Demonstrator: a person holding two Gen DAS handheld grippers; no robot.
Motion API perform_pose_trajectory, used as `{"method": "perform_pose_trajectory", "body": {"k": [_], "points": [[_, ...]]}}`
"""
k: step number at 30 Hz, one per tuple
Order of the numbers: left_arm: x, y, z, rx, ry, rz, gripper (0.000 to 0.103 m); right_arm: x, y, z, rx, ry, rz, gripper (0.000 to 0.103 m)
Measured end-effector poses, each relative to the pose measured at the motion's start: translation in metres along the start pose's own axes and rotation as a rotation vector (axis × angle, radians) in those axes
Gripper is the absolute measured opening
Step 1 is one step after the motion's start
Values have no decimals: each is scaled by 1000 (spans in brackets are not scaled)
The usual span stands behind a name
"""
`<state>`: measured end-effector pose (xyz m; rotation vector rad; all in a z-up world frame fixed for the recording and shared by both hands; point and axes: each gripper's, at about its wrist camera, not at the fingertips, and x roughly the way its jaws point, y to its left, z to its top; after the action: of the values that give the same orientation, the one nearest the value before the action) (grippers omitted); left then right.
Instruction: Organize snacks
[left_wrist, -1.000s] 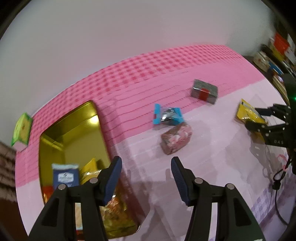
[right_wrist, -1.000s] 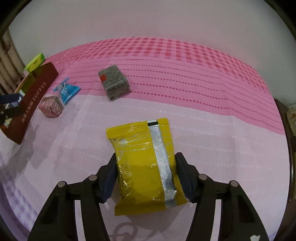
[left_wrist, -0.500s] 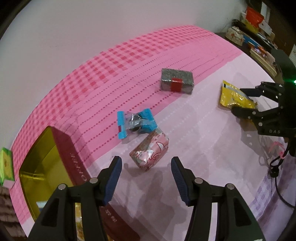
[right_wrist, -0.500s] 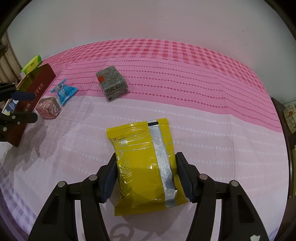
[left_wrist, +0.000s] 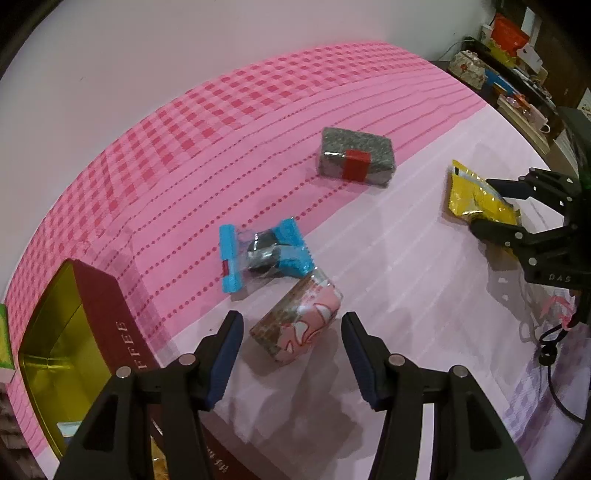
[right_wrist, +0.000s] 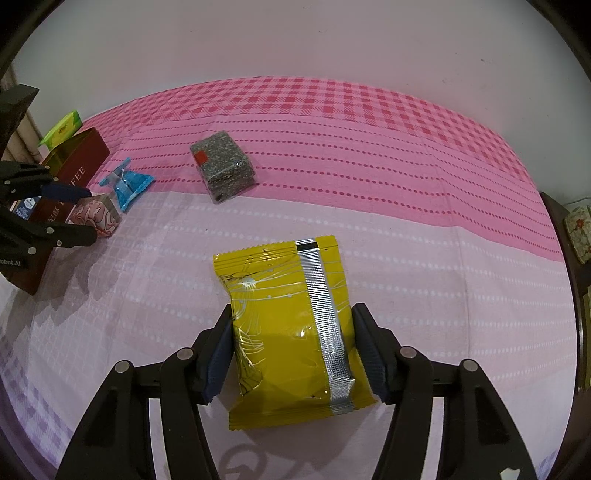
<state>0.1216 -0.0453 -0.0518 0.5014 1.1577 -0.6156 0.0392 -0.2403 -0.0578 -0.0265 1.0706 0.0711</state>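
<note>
The yellow snack packet (right_wrist: 291, 328), glossy with a silver seam strip, lies flat on the pink tablecloth (right_wrist: 406, 177) between the jaws of my right gripper (right_wrist: 295, 350), which stand beside its edges; whether they press it I cannot tell. At ten o'clock from it sits a grey block (right_wrist: 223, 170). My left gripper (left_wrist: 291, 354), jaws apart, straddles a pink wrapped sweet (left_wrist: 297, 321); a blue candy (left_wrist: 264, 253) lies just beyond, the toffee tin (left_wrist: 74, 350) at nine o'clock. A second ago my left gripper hung by the tin.
</note>
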Motion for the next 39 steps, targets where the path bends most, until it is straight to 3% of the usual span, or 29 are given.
{"method": "perform_pose_trajectory", "body": {"k": [3,5,14,19,26,32,39], "points": [[-1,-3,1,-3,-18,-6,55,0,0,0,-2,0,1,59],[-1,-4,1,-5,-16,3,42,0,0,0,-2,-1,1,59],[-5,-16,-12,-8,5,-20,39,0,0,0,0,-5,-1,60],[3,-25,-25,-47,51,-21,26,0,0,1,6,-6,-1,60],[4,-32,-29,-76,57,9,25,1,2,1,12,-9,-8,60],[8,-19,-25,-178,45,-33,26,1,2,2,12,-5,-11,60],[8,-10,-25,-209,34,-33,25,1,1,2,14,-7,-10,60]]}}
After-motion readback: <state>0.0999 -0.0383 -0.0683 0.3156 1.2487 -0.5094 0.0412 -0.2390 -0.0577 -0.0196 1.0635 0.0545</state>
